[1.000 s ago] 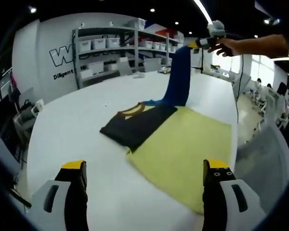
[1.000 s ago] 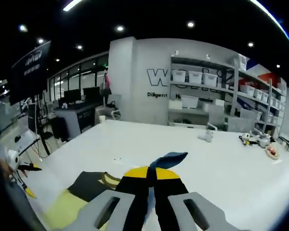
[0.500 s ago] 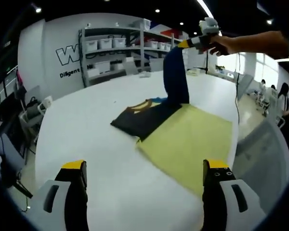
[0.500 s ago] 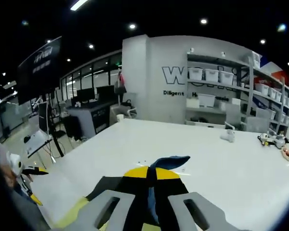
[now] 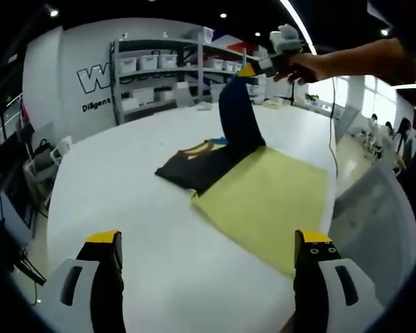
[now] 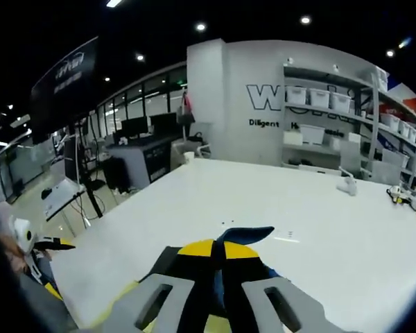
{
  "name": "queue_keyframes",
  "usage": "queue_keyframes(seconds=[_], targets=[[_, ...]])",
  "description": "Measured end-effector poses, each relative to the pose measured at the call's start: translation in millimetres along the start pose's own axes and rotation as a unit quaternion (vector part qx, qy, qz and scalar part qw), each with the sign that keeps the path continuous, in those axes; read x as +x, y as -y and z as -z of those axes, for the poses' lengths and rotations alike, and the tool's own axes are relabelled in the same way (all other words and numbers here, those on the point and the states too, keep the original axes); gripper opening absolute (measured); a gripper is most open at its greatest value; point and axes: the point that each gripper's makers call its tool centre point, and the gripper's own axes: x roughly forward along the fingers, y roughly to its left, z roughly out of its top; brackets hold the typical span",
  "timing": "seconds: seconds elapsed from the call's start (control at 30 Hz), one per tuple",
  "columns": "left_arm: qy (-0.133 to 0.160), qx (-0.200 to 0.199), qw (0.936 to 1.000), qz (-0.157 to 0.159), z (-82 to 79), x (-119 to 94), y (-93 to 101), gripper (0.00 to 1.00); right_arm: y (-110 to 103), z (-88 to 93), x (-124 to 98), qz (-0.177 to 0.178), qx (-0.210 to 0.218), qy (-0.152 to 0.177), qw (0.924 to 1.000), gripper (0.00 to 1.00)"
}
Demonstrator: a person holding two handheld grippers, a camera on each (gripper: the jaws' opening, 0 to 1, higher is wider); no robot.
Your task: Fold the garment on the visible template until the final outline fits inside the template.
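Behind garment (image 5: 211, 156) and template (image 5: 267, 201), shelving (image 5: 163, 73) with bins

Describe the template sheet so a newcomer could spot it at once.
On the big white table, look beside the dark garment that the right gripper lifts by one end. The template is the flat pale yellow rectangle, the only yellow sheet there.

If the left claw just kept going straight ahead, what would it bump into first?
Probably the bare white table, then the yellow template and the dark garment lying partly on it. The open left claw looks angled down at them, though depth is unclear.
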Motion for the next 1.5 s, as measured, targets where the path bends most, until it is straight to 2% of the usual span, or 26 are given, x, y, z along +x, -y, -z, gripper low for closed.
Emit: queue_keyframes(seconds=[0.17,0.5,0.93,1.27,1.5], targets=[[-0.004,0.011,0.9999,0.008,3.6,-0.8,4.3,0.99,-11.3,9.9,12.0,-0.011,0.0,-0.012,0.9999,0.0],[0.0,0.002,1.0,0.007,7.3,-6.0,0.2,0.99,-36.7,18.0,31.5,-0.026,0.016,-0.023,0.9993,0.0],[-0.007,-0.005,0.9999,0.006,14.2,-10.9,-2.1,0.99,-62.6,43.4,61.4,-0.047,0.041,-0.052,0.9967,0.0],[-0.002,-0.014,0.9999,0.002,9.9,-14.9,-7.5,0.99,-77.2,81.5,83.8,-0.047,0.057,-0.086,0.9935,0.0],[-0.004,-0.017,0.9998,0.001,12.4,-17.3,-10.1,0.99,-91.9,98.7,97.1,-0.053,0.06,-0.102,0.9916,0.0]])
